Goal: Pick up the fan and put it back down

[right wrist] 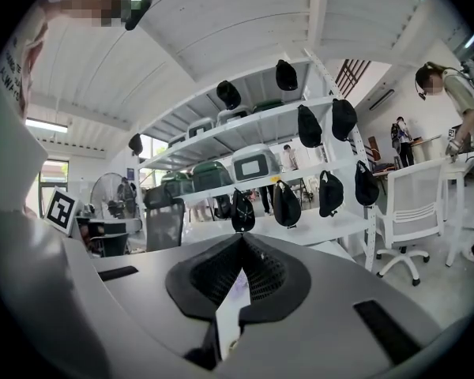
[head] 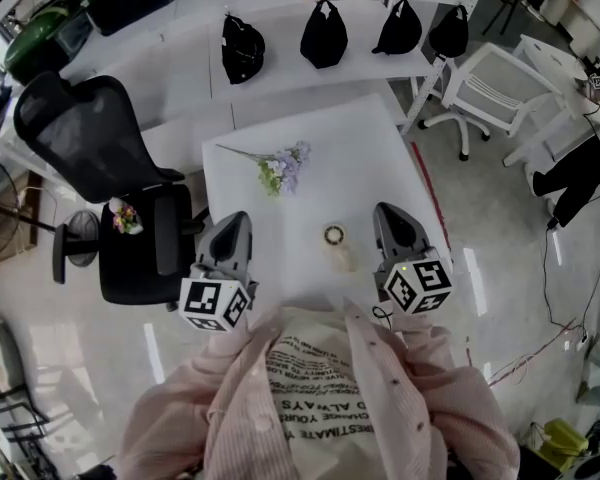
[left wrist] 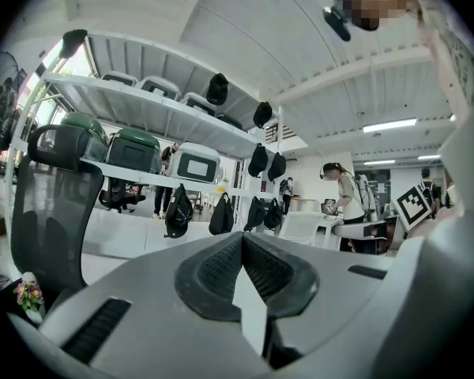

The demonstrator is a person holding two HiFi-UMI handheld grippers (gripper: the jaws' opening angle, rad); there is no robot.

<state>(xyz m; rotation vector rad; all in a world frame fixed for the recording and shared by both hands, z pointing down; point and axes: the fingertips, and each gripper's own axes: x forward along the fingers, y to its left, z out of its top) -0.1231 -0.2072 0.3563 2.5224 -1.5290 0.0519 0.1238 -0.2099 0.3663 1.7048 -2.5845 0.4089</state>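
I count two grippers in my hands, the left gripper (head: 240, 217) and the right gripper (head: 384, 209), with one marker cube (head: 217, 304) on each. One table (head: 360, 148) carries one fan (head: 335, 240) and one bunch of flowers (head: 283, 168). A second bunch (head: 125, 218) lies on the one black office chair (head: 90, 128). Four black bags (head: 324, 36) hang along the shelf (head: 180, 38). One white chair (head: 490, 88) stands to the right, and one other person (head: 580, 173) shows at that edge.

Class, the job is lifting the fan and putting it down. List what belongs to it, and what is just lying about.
Job: small fan, left gripper, right gripper, white table.
Lying about: flower sprig, black chair, hanging black bags, white chair.
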